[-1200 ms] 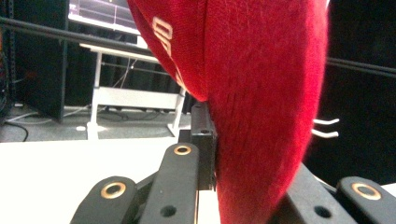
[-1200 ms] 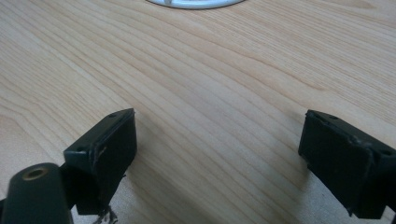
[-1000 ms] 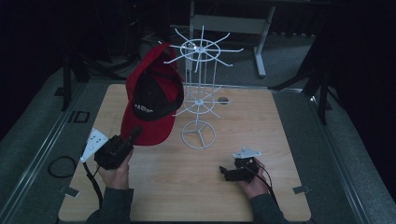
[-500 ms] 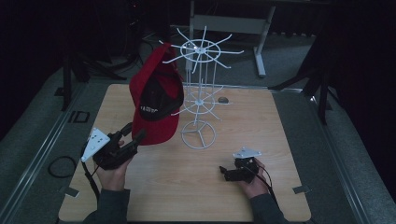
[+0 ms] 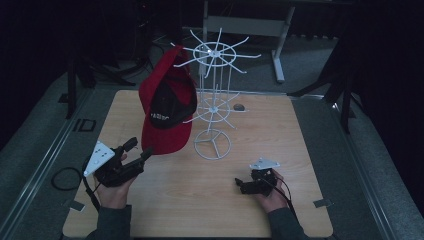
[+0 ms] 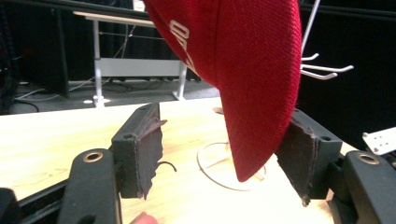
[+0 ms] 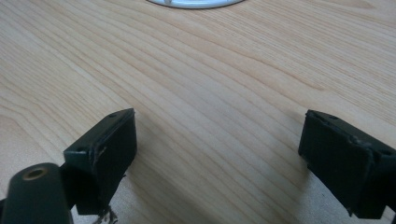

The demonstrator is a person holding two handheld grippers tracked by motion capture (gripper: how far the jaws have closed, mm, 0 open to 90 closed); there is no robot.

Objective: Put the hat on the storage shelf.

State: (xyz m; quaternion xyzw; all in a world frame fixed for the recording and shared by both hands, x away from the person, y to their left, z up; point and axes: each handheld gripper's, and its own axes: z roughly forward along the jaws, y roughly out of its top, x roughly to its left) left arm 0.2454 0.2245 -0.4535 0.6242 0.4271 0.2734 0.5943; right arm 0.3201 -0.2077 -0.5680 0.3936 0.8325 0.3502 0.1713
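the cap (image 5: 167,107) hangs on the white wire rack (image 5: 215,95), crown caught on an upper prong, brim pointing down toward the table (image 5: 300,150). its long axis runs steeply from the rack top down to the brim tip, near the person's left side.

the left gripper (image 5: 134,155) lies just below and to the left of the brim tip. its jaws stand apart. in the left gripper view the brim (image 6: 257,116) hangs down between them, close against the right-hand pad, well clear of the other; contact cannot be confirmed.

the right gripper (image 5: 239,184) rests low on the table, well apart from the cap, jaws apart over bare wood.

judgement: the left hand is far nearer. any grasp turns on the brim's edge-on hang within the gap; closing would pinch it across its thickness.
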